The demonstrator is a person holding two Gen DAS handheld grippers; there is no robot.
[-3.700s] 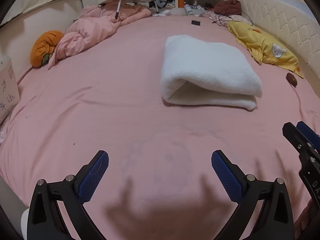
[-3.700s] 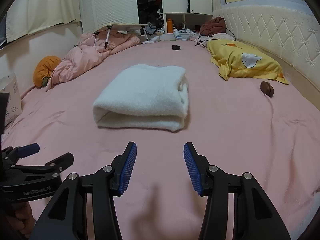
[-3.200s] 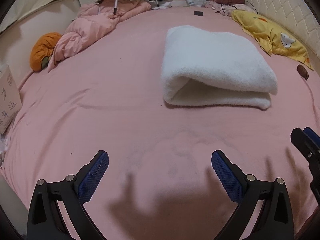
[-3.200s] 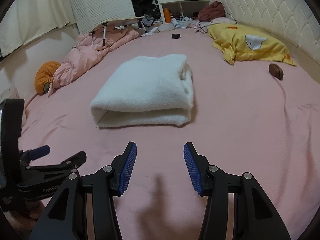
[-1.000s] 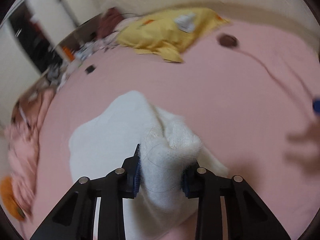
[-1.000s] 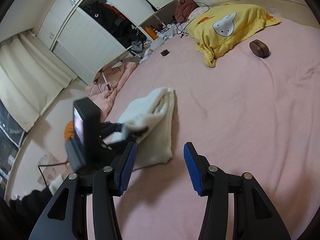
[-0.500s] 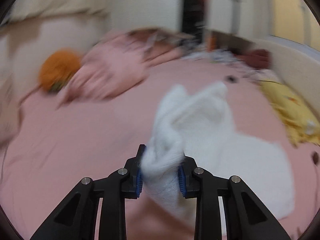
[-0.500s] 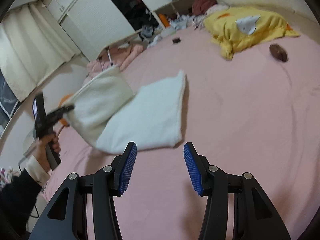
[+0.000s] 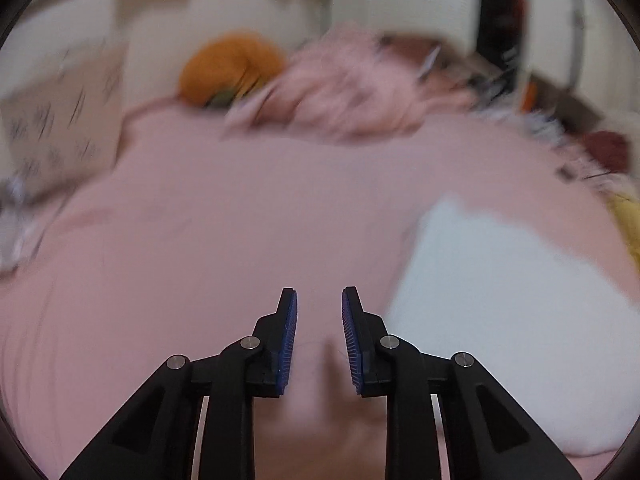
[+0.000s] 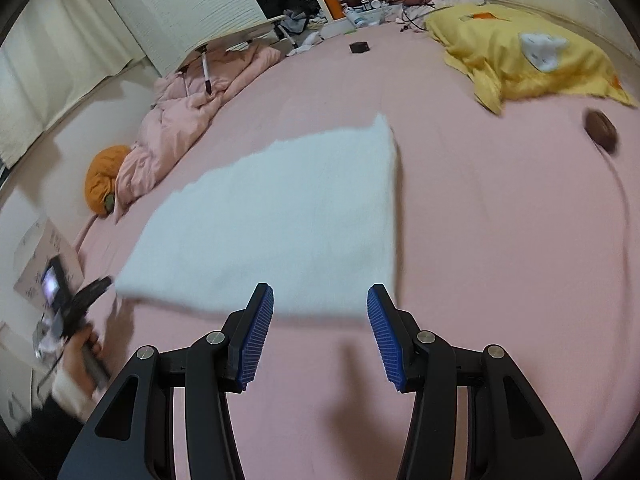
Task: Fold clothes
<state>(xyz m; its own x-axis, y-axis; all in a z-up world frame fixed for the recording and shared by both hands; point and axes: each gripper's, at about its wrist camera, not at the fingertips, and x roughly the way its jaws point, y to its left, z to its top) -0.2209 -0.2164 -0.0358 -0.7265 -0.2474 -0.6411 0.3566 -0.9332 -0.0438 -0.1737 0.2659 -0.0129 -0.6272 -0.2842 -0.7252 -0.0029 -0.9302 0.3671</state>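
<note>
A white fluffy garment (image 10: 280,220) lies spread flat on the pink bed (image 10: 500,240). In the blurred left wrist view it (image 9: 512,312) lies to the right of my left gripper (image 9: 319,320), whose fingers stand a little apart with nothing between them, over bare sheet. In the right wrist view the left gripper (image 10: 94,288) sits at the garment's left corner, held by a hand. My right gripper (image 10: 320,320) is open and empty, just in front of the garment's near edge.
A pink duvet (image 10: 200,100) and an orange cushion (image 10: 102,178) lie at the far left. A yellow pillow (image 10: 532,56) and a small brown object (image 10: 600,128) lie at the right. A cardboard box (image 9: 60,128) stands left of the bed.
My left gripper pulled the folded garment open to the left, then let go of it. The garment now lies flat. My right gripper has come closer to its near edge.
</note>
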